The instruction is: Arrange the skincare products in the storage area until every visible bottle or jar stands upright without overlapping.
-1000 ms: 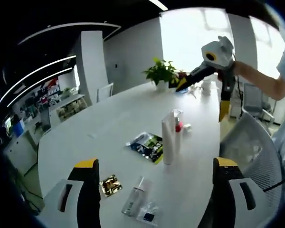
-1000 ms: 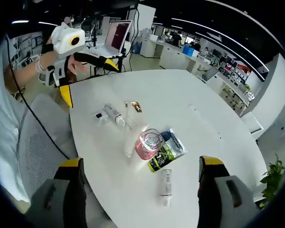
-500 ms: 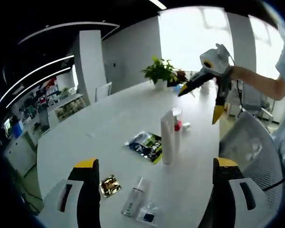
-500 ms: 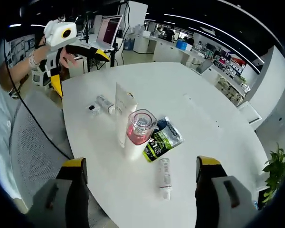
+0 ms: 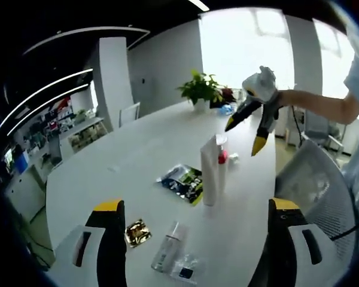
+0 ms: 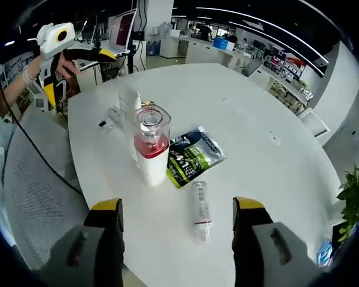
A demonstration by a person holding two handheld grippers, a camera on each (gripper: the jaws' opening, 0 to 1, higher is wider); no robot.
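Pink-liquid clear-capped bottle (image 6: pixel 151 143) stands upright mid-desk beside a tall white tube (image 6: pixel 130 107); a small clear tube (image 6: pixel 199 209) lies flat nearby. Right gripper (image 6: pixel 176 218) and left gripper (image 5: pixel 194 218) hover open above the white desk (image 6: pixel 257 161).

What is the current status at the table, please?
Both grippers open, holding nothing. Pink-capped bottle and white tube upright; small tube and clear bottle lying flat. Sachet beside the bottle.
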